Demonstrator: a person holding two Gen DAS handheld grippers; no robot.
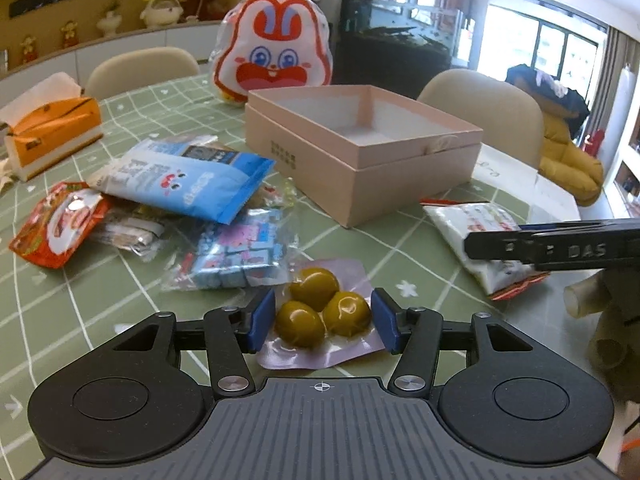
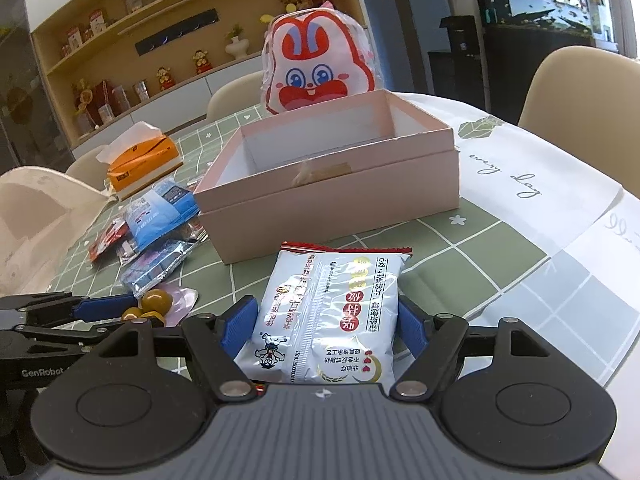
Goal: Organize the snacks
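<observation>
Fingers, both pairs parted: left gripper (image 1: 323, 322) straddles olive pouch (image 1: 320, 320), right gripper (image 2: 322, 330) straddles white packet (image 2: 328, 320); each should clamp squarely at mid-body before lifting toward pink box (image 1: 360, 184).

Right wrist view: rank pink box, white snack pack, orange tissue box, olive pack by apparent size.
1. pink box
2. white snack pack, which lies nearest the camera, so it looks inflated
3. orange tissue box
4. olive pack, partly hidden by the left gripper

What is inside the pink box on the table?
The pink box shows only bare white inner walls and some floor; no snack is visible inside. Its near wall hides the front floor in both views.
</observation>
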